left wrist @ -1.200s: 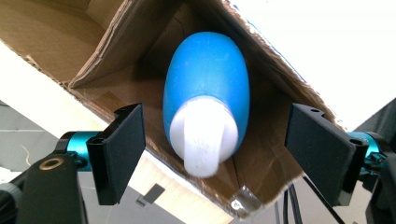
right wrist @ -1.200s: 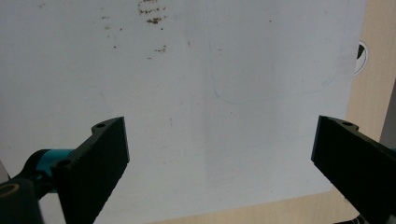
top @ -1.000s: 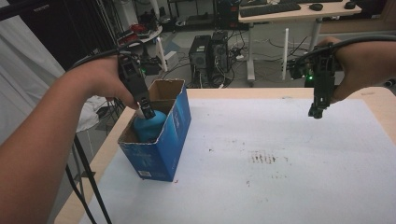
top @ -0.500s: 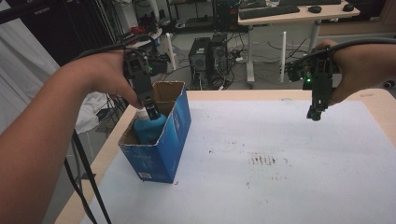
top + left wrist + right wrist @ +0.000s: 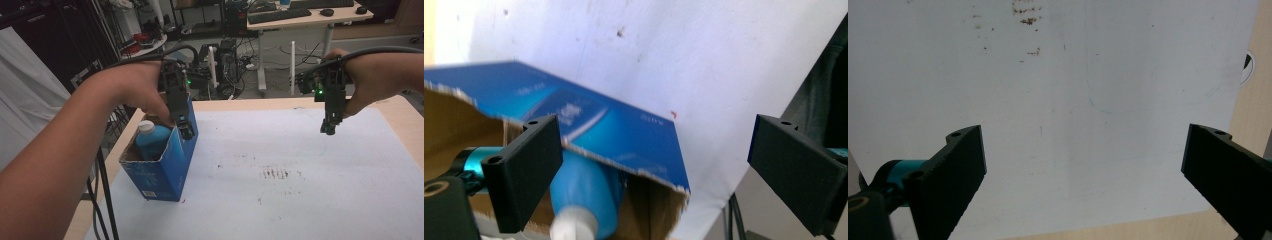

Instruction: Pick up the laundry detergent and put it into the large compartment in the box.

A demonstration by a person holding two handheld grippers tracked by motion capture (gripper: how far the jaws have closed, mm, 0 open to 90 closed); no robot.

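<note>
Left claw (image 5: 186,131) has opened — off the bottle (image 5: 150,141), shifted toward the box's (image 5: 167,167) rim.
</note>
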